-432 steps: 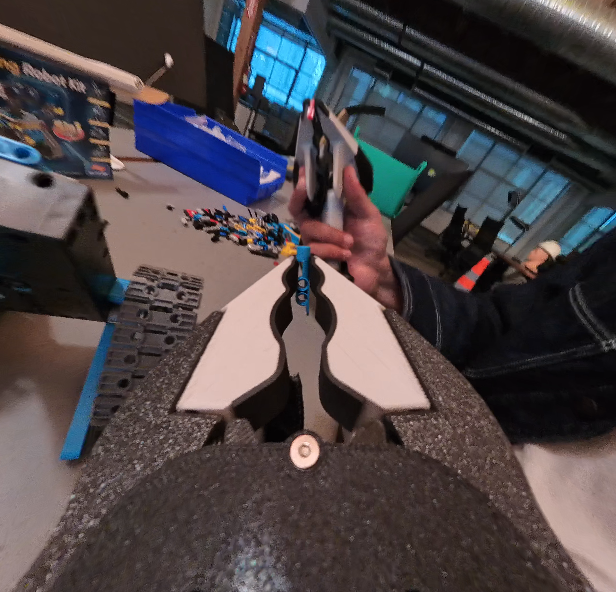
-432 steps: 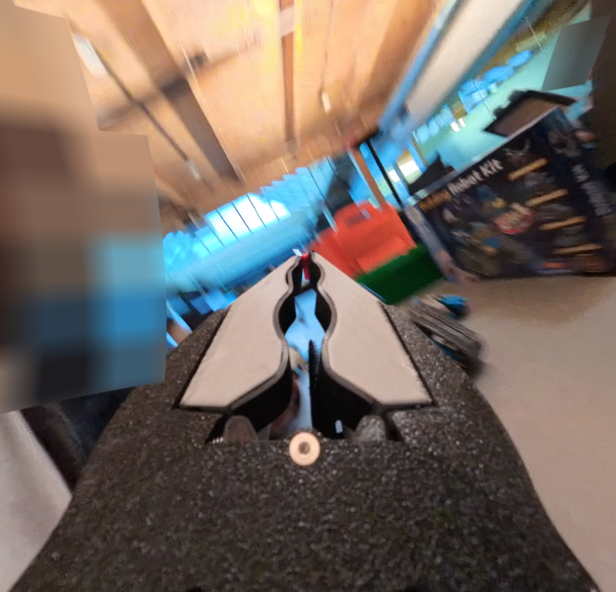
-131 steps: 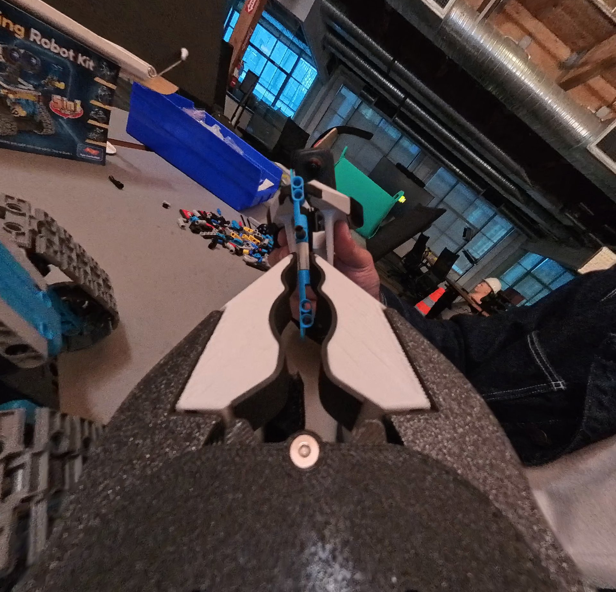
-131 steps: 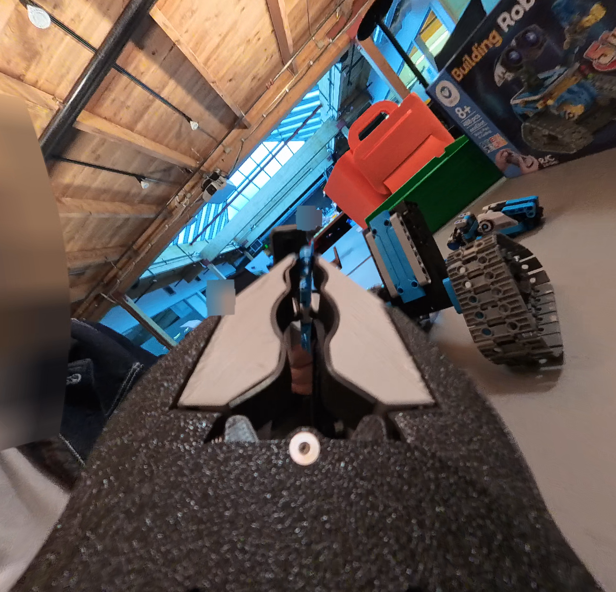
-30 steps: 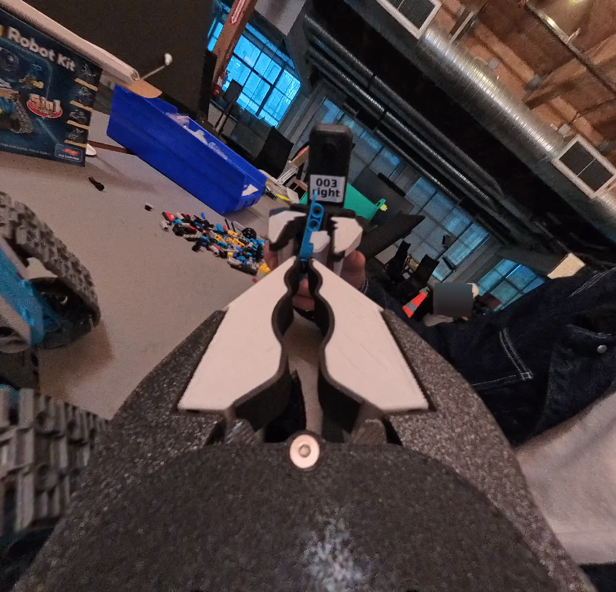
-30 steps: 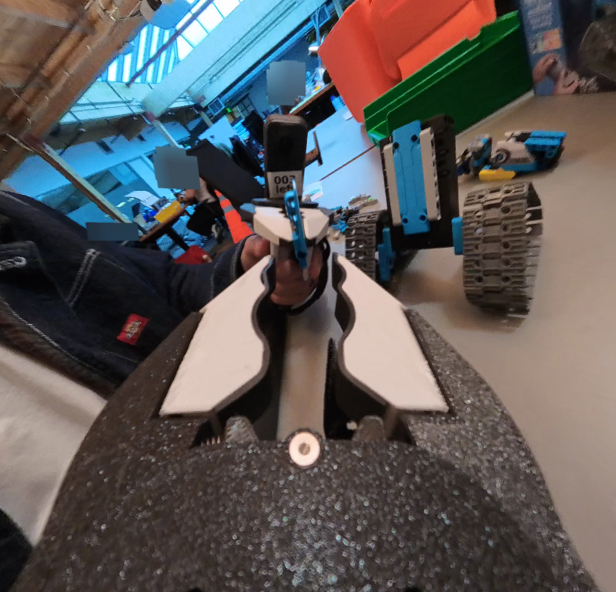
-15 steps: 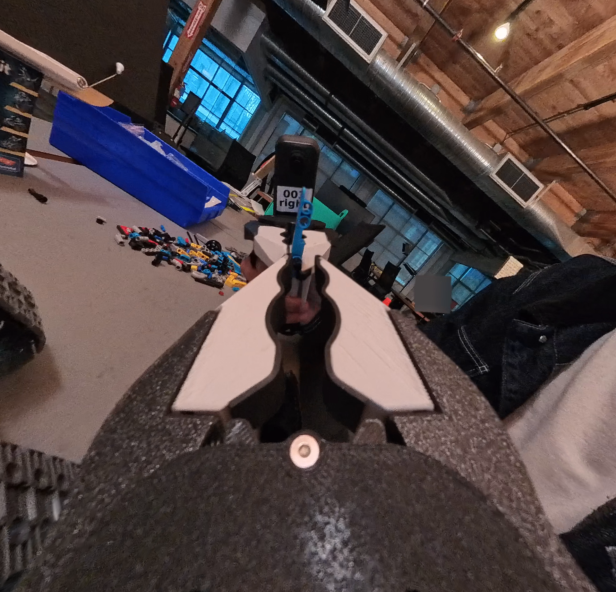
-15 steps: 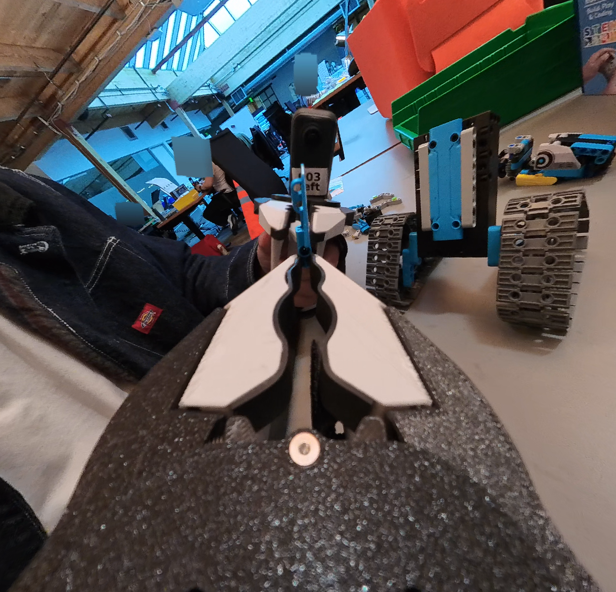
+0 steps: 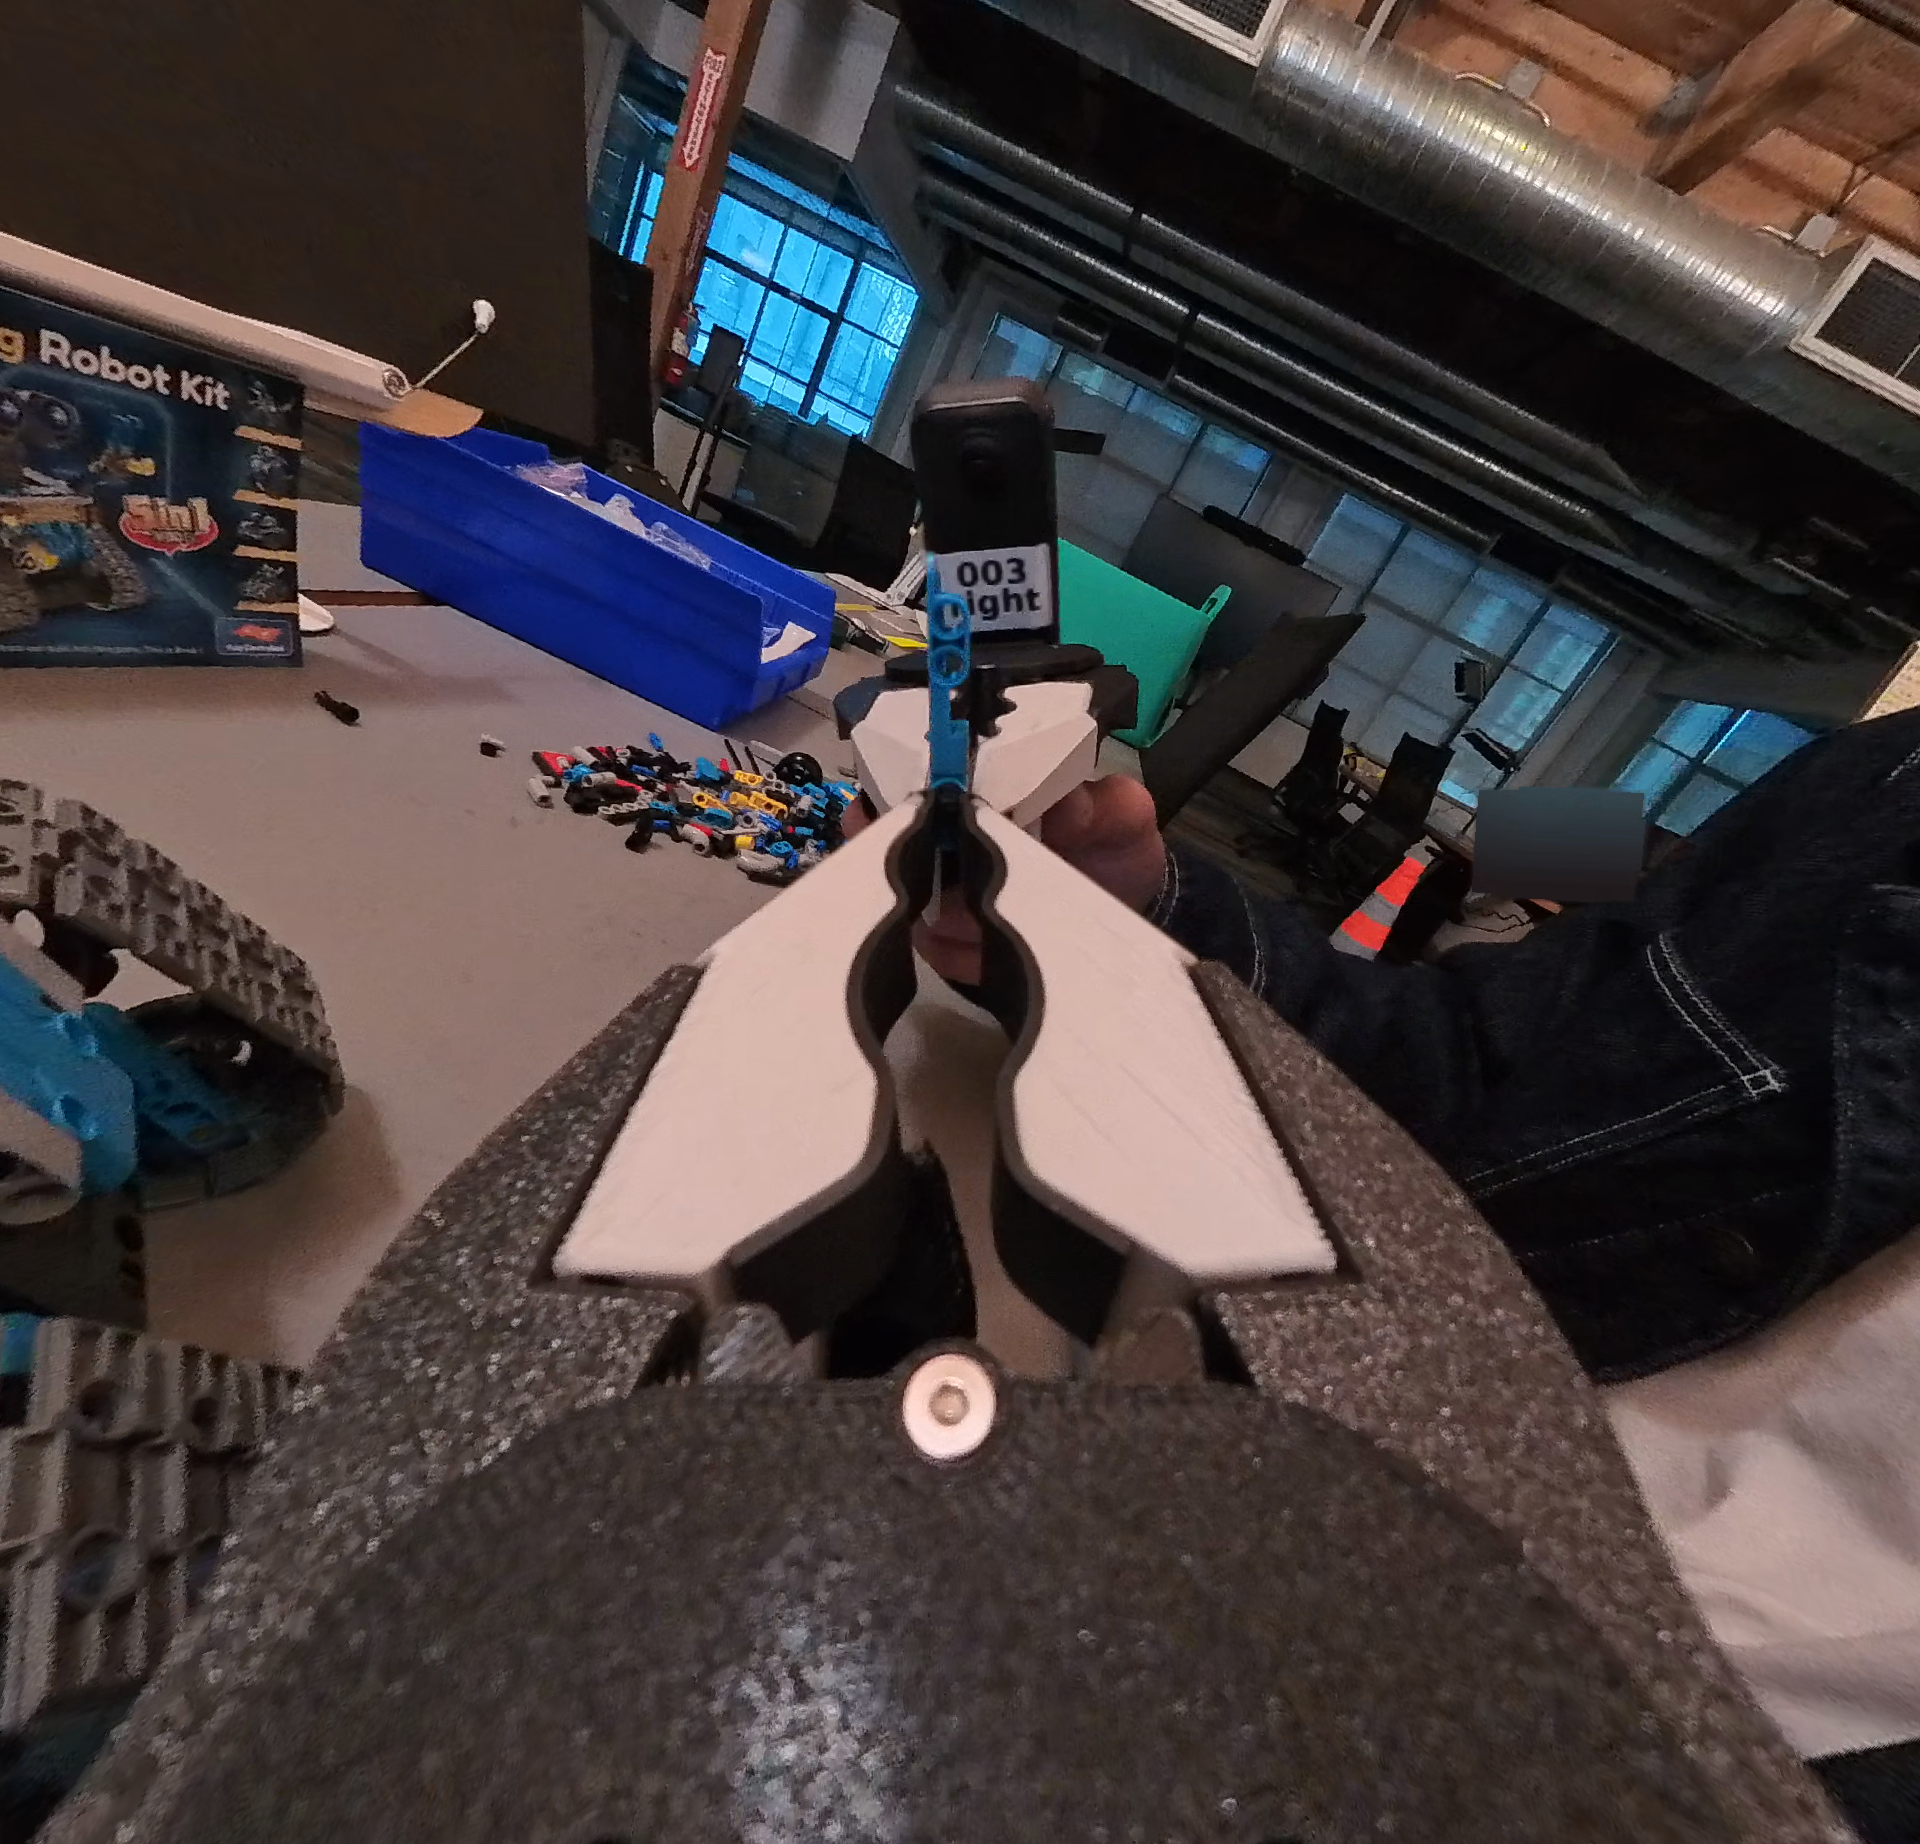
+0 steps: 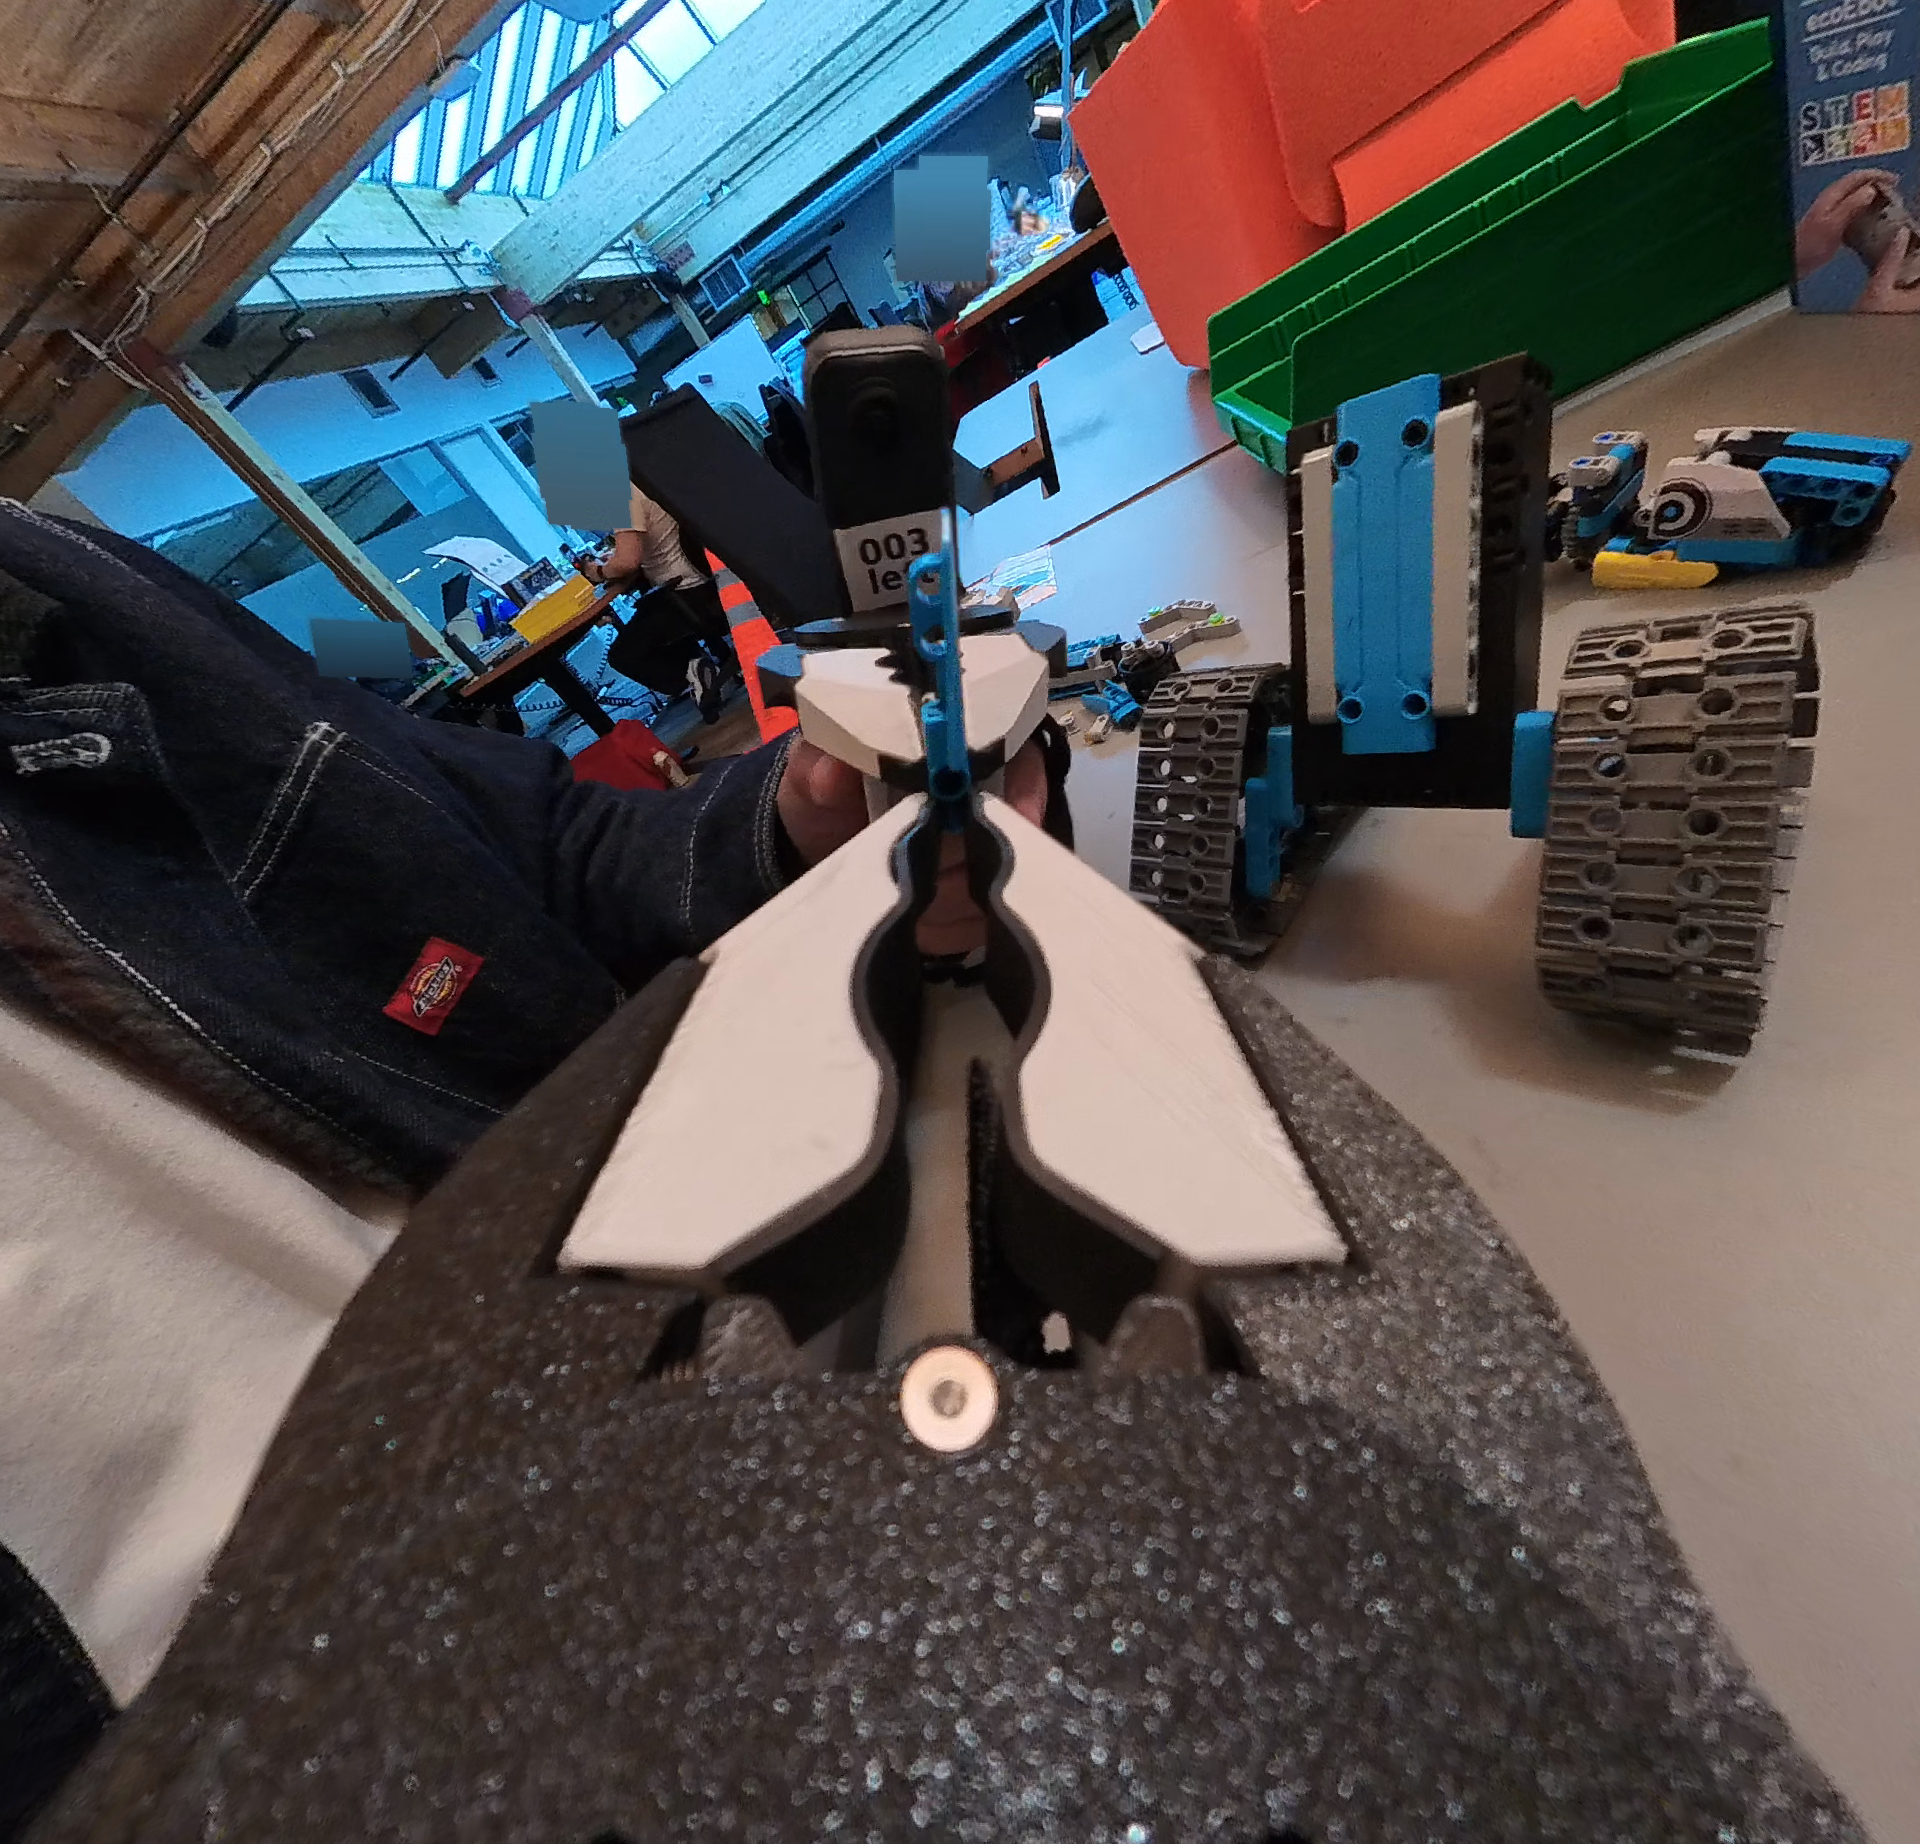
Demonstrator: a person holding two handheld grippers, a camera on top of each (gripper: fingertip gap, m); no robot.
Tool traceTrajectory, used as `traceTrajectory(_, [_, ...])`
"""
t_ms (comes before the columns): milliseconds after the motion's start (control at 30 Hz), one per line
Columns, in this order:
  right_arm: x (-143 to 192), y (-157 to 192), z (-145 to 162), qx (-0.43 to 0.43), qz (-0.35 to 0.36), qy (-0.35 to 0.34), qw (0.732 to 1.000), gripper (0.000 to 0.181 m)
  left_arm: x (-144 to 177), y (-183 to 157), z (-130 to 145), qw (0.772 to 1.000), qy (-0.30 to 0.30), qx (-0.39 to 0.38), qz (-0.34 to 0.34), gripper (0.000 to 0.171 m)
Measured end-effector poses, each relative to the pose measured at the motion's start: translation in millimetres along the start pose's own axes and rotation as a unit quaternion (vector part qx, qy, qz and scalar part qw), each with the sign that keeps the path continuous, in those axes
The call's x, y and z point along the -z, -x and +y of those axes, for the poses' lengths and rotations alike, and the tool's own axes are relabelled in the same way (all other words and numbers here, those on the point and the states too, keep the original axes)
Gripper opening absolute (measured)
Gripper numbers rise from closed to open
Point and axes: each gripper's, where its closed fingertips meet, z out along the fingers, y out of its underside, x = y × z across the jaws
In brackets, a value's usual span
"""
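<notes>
Two grippers face each other above a grey table (image 9: 436, 921), tip to tip, with a thin blue beam standing upright between them. In the left wrist view the left gripper (image 9: 948, 826) has its white fingers (image 9: 790, 1025) pressed together on the lower end of the blue beam (image 9: 945, 693); the right gripper (image 9: 977, 755), held in a hand (image 9: 1101, 838), sits just behind it. In the right wrist view the right gripper (image 10: 948, 807) likewise pinches the beam's (image 10: 935, 672) lower end, though whether both grippers truly bear on it or only one does cannot be told for sure. Open table lies to the left gripper's left, between a tracked blue-and-grey vehicle (image 9: 125, 1046) at the near edge and a scatter of small coloured pieces (image 9: 707, 807) farther off. Beyond those sit a blue bin (image 9: 582, 568) and a printed box (image 9: 145, 485). Seen from the right wrist, the vehicle (image 10: 1455, 734) stands near the grippers, with bare surface in front of it; a smaller blue-and-white model (image 10: 1725, 527), a green bin (image 10: 1507, 236) and an orange bin (image 10: 1351, 90) lie behind. A dark denim sleeve (image 10: 416, 838) closes off the other side. Overhead are timber beams, metal ducts and tall windows. The beam is slim, bright blue, with round holes along its length.
</notes>
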Motion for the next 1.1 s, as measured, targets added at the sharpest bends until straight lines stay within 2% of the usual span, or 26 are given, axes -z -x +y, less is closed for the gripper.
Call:
traceTrajectory(300, [0, -3, 1, -0.006, 0.006, 0.001, 1.0, 0.001, 0, 3, 0, 1.0, 0.0, 0.007, -0.01, 0.002])
traceTrajectory(433, [3, -1, -10, -0.06, -0.025, -0.051, 0.997, 0.001, 1, 3, -5, 0.999, -0.01, -0.02, -0.024, 0.001])
traceTrajectory(533, [5, -1, -14, -0.062, -0.029, -0.064, 0.996, 0.001, 1, 3, -5, 0.999, -0.009, -0.025, -0.028, 0.001])
traceTrajectory(733, [6, -1, -2, -0.084, -0.047, -0.027, 0.995, 0.002, -1, 2, 4, 0.999, 0.017, -0.042, -0.031, 0.002])
traceTrajectory(967, [3, 3, -7, -0.064, -0.042, -0.041, 0.996, 0.016, -3, 0, 9, 0.999, 0.028, -0.028, -0.019, 0.002])
traceTrajectory(1033, [3, 4, -6, -0.063, -0.044, -0.038, 0.996, 0.006, -4, -1, 11, 0.999, 0.035, -0.033, -0.018, 0.002])
traceTrajectory(1100, [3, 1, -4, -0.059, -0.032, -0.034, 0.997, 0.006, -5, 0, 12, 0.999, 0.036, -0.03, -0.021, 0.002])
